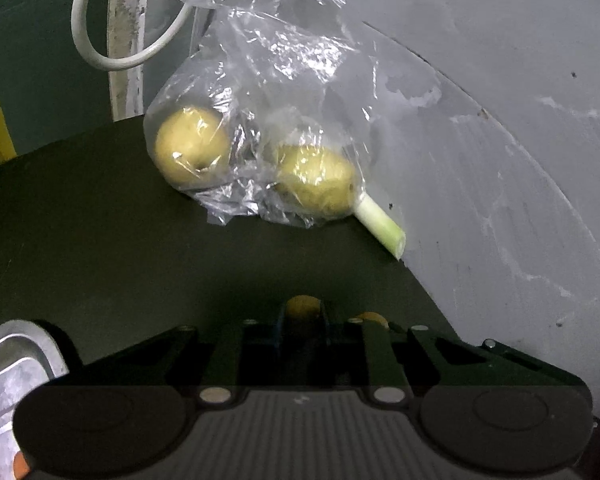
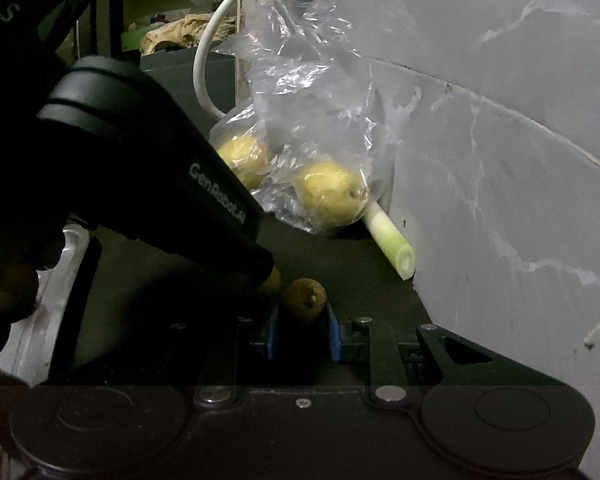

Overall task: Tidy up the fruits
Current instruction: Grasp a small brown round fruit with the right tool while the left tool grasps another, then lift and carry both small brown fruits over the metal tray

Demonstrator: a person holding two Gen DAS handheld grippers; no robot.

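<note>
One brown fruit [image 2: 305,298] sits between right gripper [image 2: 300,330] fingers.

The left gripper [image 1: 303,322] is pointing forward and down, its fingers [image 1: 283,322] drawn close around a small brown fruit [image 1: 302,307] sitting between the tips. In the right wrist view its black body is reaching in from the left, tip lowered just ahead of the right fingers. The right gripper [image 2: 302,320] is holding its blue-padded fingers [image 2: 334,334] parted, a brown fruit [image 2: 305,295] lying at the gap between the tips; contact cannot be made out. A hand [image 2: 4,296] is showing at the left edge.
</note>
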